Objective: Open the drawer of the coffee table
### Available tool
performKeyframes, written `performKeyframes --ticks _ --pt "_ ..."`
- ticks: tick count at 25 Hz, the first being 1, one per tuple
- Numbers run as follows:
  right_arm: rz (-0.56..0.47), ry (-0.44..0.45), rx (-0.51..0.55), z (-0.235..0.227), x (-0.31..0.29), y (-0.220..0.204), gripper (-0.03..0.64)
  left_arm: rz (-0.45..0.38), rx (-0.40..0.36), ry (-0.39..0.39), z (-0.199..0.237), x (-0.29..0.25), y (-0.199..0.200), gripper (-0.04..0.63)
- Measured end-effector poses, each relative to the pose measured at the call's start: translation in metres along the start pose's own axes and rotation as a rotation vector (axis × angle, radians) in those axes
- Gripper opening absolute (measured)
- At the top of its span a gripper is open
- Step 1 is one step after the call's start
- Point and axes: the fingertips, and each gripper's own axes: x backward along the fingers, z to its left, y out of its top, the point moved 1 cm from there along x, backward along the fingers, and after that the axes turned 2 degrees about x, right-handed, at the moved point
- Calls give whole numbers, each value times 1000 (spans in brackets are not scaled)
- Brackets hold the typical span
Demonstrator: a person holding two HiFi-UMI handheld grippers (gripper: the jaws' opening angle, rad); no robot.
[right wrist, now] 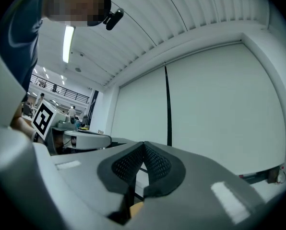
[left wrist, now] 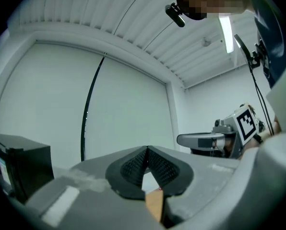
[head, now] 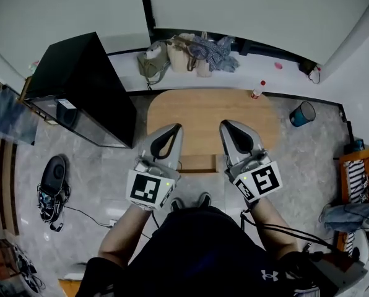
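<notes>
The coffee table (head: 209, 113) is a low oval with a light wood top, seen from above in the head view. A wooden drawer (head: 200, 163) juts out from its near edge, between my two hands. Both grippers are held high above the table, pointing level toward the far wall. The left gripper (head: 177, 128) (left wrist: 146, 150) is shut, its black ribbed pads meeting with nothing between them. The right gripper (head: 224, 125) (right wrist: 143, 145) is shut too and holds nothing. Each gripper view shows the other gripper beside it: the right gripper (left wrist: 203, 140) and the left gripper (right wrist: 88, 139).
A black cabinet (head: 79, 85) stands left of the table. Bags (head: 184, 54) lie against the far wall, with a small bottle (head: 257, 90) and a blue bin (head: 302, 113) at the table's right end. Shoes (head: 53, 178) and cables lie at left, a clothes rack (head: 358, 178) at right.
</notes>
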Motion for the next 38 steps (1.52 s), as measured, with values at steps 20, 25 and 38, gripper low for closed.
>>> performKeyframes --ticks 20,25,38 --pt "7 -90 -41 -27 -6 9 -2 -18 -9 79 18 -8 17 2" --pt "2 -67 -2 -23 -6 10 -2 -4 -17 83 14 -9 14 2" --pt "-24 -24 5 -27 -3 13 -2 -5 -44 119 4 -11 17 2"
